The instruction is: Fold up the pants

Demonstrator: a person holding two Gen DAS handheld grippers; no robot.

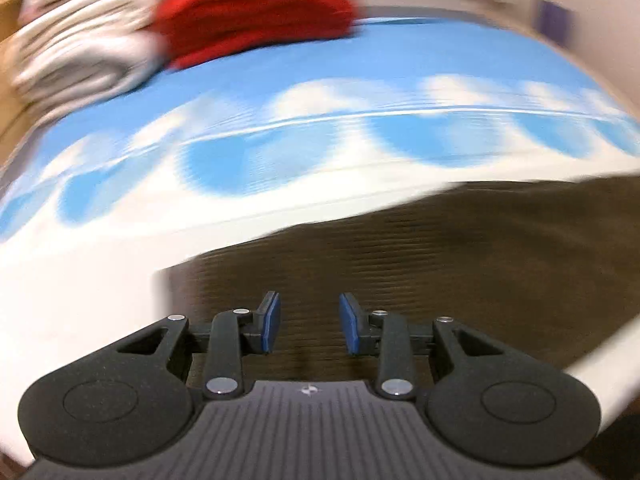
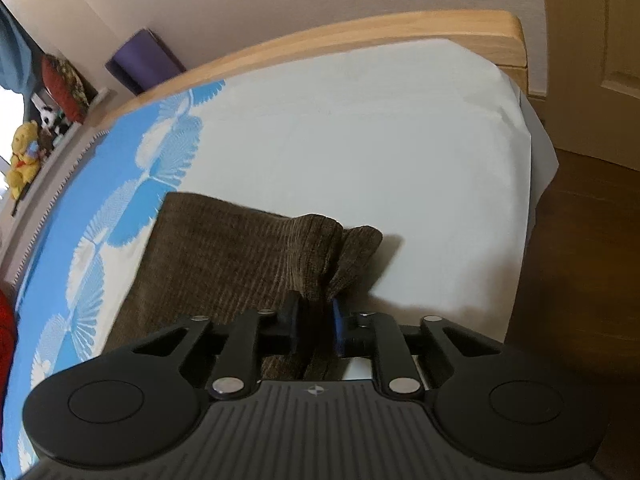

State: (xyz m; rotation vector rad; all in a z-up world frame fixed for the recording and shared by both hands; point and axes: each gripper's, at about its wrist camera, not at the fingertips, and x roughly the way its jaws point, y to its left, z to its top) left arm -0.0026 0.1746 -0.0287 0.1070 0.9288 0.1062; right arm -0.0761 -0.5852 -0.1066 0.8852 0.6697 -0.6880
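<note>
The brown corduroy pants (image 1: 440, 264) lie on the bed. In the left wrist view, which is motion-blurred, my left gripper (image 1: 309, 322) is open and empty, hovering over the near left part of the pants. In the right wrist view the pants (image 2: 224, 256) stretch away to the left, with a bunched fold near the fingers. My right gripper (image 2: 316, 320) is shut on that bunched edge of the pants, lifting it slightly off the sheet.
The bed has a white sheet (image 2: 380, 152) and a blue-and-white patterned cover (image 1: 320, 92). A red folded garment (image 1: 256, 12) and a white stack of laundry (image 1: 80, 44) lie at the far left. A wooden bed frame (image 2: 360, 36) and the floor (image 2: 580, 260) lie at right.
</note>
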